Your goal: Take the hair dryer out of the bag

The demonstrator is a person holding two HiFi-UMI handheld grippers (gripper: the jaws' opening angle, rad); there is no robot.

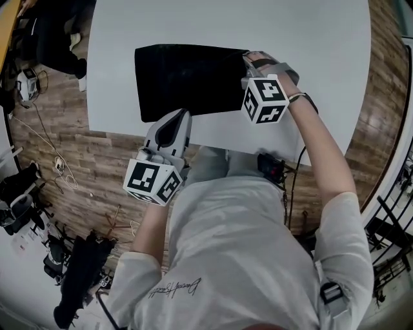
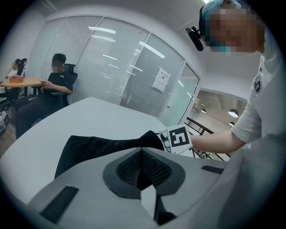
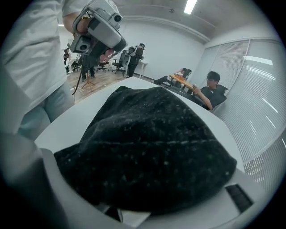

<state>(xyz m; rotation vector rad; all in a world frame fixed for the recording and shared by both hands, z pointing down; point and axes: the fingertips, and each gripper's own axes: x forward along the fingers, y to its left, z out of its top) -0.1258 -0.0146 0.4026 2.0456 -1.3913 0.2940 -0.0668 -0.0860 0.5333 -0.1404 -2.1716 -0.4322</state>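
White table over wood floor, black bag lying flat on it. R gripper is at the bag's right end w/ jaws spread wide. The bag's end sits between them and fills most of the right gripper view, so the pads are hard to make out. L gripper hangs at the table's near edge, apart from the bag, jaws together on nothing. Dryer shows in no view. A seated person is in the bg.

White table, wood floor (glass walls with blinds)
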